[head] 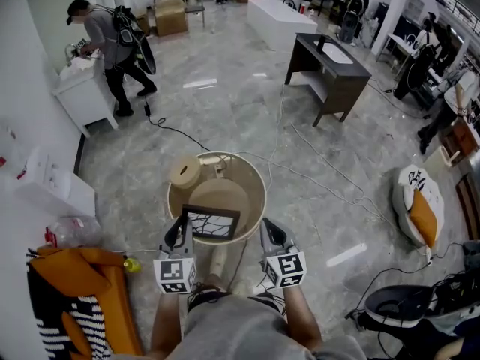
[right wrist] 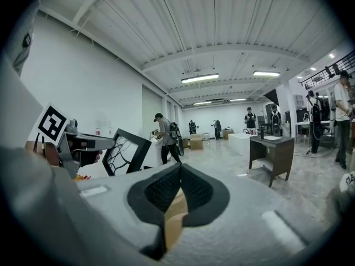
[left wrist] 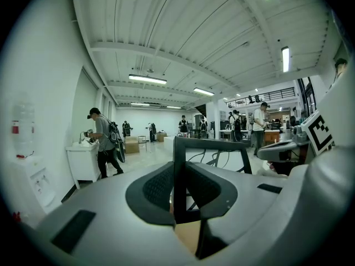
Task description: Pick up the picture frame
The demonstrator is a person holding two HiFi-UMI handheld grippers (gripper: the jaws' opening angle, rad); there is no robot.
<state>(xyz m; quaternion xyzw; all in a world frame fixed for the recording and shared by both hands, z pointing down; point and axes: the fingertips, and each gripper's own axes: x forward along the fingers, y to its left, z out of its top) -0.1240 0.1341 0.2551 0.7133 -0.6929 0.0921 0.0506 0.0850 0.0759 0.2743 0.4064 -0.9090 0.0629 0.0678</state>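
The round tan table (head: 262,190) with a raised rim sits on the floor in front of the person. Only the head view shows its whole top; each gripper view catches just a tan sliver below the jaws.

The black picture frame (head: 211,224) stands upright at the table's near edge, toward the left. No view shows whether its lower bar rests on the top.

The left gripper (head: 178,232) holds the frame. In the left gripper view its jaws are partly apart and clamped on the frame's left side bar, with the pads pressing from both sides. The top bar and a pane with dark branching lines run off to the right. That same view shows the right gripper's marker cube (left wrist: 317,133) at the far right.

The right gripper (head: 271,235) is just beside the table's near right rim, apart from the frame. Its own view shows the pads meeting with nothing between them. That view also shows the frame's face at an angle, and the left gripper's cube (right wrist: 52,123) off to the left.

A pale roll (head: 185,172) lies by the table's far left rim and appears in the head view alone.
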